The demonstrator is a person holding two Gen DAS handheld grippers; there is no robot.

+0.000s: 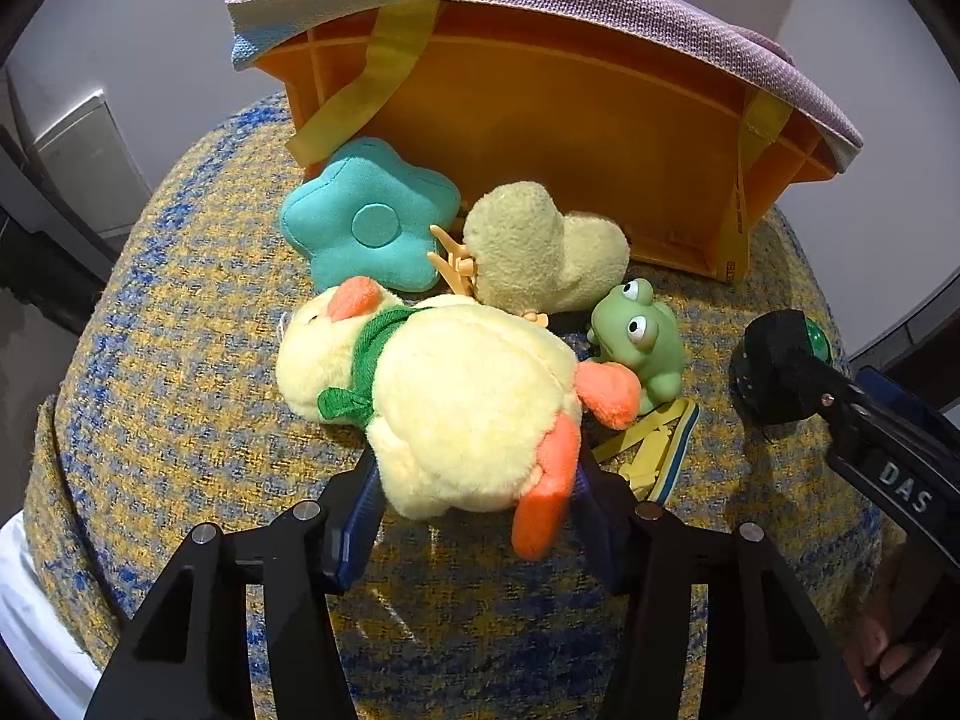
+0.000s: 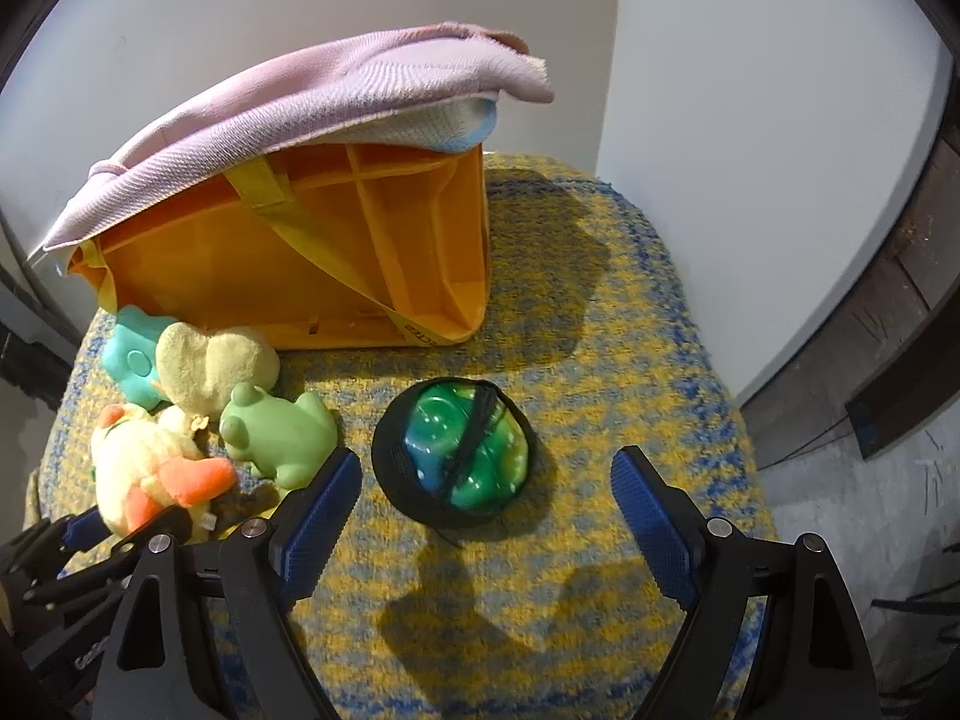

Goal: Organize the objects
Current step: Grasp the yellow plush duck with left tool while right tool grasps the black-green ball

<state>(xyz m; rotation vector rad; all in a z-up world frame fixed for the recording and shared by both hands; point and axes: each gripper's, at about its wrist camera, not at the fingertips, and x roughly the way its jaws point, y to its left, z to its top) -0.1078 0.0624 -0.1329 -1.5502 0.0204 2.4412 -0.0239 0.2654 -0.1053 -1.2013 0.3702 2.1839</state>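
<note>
Counting 5 toys: 1 plush duck [image 1: 456, 402], 1 teal flower [image 1: 369, 222], 1 pale plush [image 1: 540, 246], 1 green frog [image 1: 645, 342], 1 netted ball [image 2: 462, 450] | left gripper [image 1: 474, 480] clamped on duck, lower centre | right gripper [image 2: 486, 486] spread wide, empty, ball between its fingers untouched | orange bin [image 2: 360, 240] tipped, upper left, empty, towel [image 2: 312, 102] on top

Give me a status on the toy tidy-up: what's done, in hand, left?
Done: nothing visibly sorted; the orange bin lies on its side with no toys visible inside.
In hand: the left gripper has its jaws against the plush duck, which is still on the rug. The right gripper is open, with the green ball lying ahead of it, untouched.
Left: frog, teal flower, pale plush, yellow pieces.
</note>
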